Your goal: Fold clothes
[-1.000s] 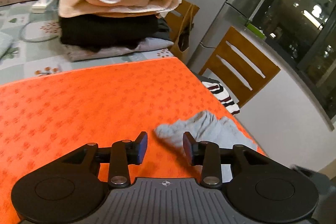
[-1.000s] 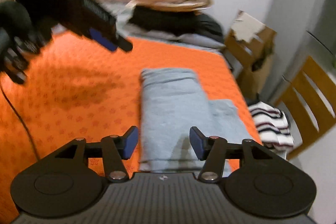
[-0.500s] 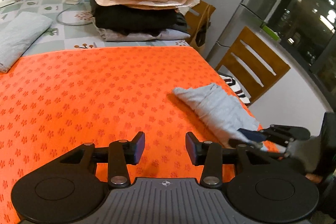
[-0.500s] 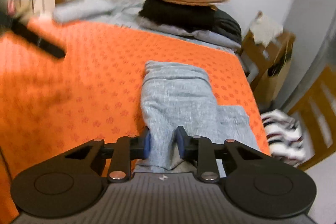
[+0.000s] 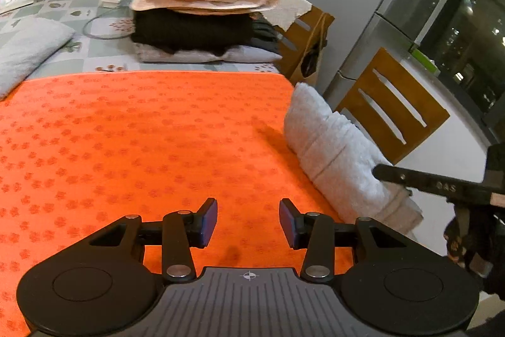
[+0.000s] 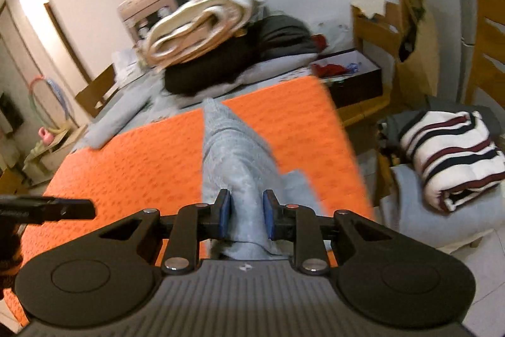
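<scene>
My right gripper (image 6: pixel 246 218) is clamped on the near end of the grey folded garment (image 6: pixel 233 153), whose long axis runs straight away from the pads toward the far stack of folded clothes (image 6: pixel 221 30). It lies along the right edge of the orange mat (image 5: pixel 132 141), its near end raised in my grip. My left gripper (image 5: pixel 248 221) hangs released over bare mat, the garment (image 5: pixel 334 153) off to its right, so the right hand alone has it. I judge any carry or last fold must swing along that axis
</scene>
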Demonstrator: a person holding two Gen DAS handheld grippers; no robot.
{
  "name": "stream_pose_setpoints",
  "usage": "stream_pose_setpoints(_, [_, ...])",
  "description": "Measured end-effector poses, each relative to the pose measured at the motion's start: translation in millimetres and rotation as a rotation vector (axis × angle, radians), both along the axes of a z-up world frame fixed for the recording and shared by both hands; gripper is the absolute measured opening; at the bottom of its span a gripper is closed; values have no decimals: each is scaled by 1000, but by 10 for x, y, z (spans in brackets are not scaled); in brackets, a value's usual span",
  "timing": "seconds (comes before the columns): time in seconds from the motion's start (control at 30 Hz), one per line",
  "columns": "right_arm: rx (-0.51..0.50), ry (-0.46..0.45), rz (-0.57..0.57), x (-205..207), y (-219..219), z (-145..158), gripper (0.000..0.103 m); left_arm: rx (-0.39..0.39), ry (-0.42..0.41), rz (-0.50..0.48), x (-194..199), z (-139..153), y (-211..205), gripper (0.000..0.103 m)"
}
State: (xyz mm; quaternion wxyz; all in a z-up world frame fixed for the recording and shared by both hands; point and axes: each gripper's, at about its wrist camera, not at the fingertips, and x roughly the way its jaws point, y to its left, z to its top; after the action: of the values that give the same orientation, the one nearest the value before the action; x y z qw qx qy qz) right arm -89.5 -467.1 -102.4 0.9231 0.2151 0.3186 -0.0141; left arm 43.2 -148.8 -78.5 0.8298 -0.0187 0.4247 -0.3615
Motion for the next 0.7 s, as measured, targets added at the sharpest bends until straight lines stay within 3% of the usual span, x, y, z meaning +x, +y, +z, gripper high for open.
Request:
stream_pose_setpoints(0.47, [54, 147, -35, 120, -841, -430, 33, -46, 28, -97, -214, -152, -993, 53])
stream_pose_setpoints(0.63, [109, 132, -18, 146, -952, -431, 39, -132, 98, -91, -141, -278, -1237, 61])
stream_pose_setpoints(0.7, [141, 130, -9, 141, -994, -433, 47, -162, 137, -83, -90, -361, -1316, 64])
